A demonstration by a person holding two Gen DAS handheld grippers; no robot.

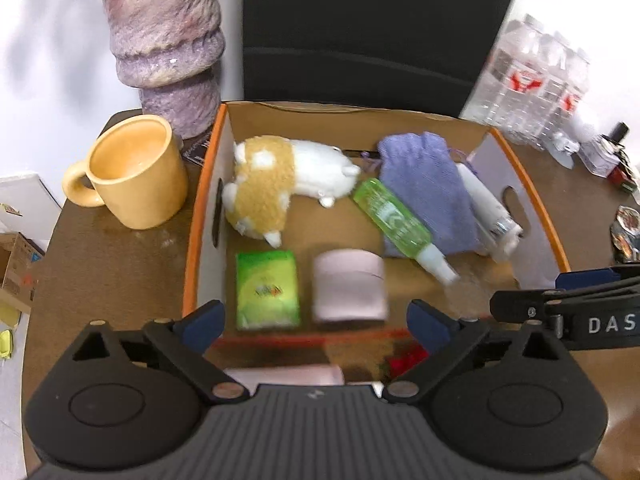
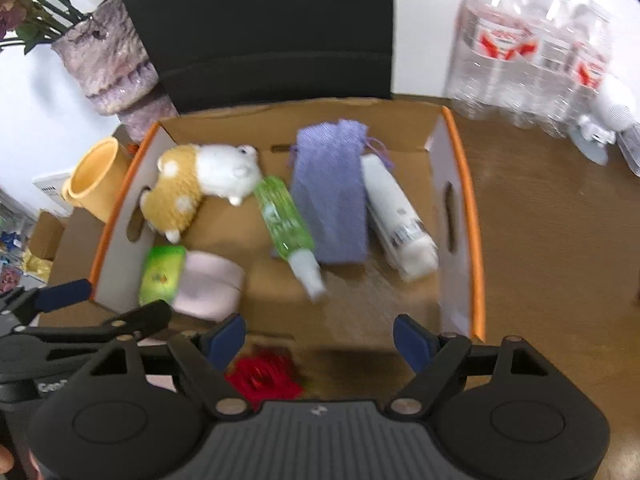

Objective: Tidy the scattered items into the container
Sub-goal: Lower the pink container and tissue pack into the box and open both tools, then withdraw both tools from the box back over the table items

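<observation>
Both tools gape empty at the box's (image 2: 464, 184) near edge, 6 items inside, while a red item (image 2: 262, 376) lies outside on the surface, just left of the right tool (image 2: 320, 342), nearer than the left tool (image 1: 316, 326).

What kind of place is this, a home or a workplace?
Probably a home or a small office, though I cannot be sure. A brown table holds a mug, a vase with flowers and a pack of water bottles. A dark chair back stands behind the box.
</observation>
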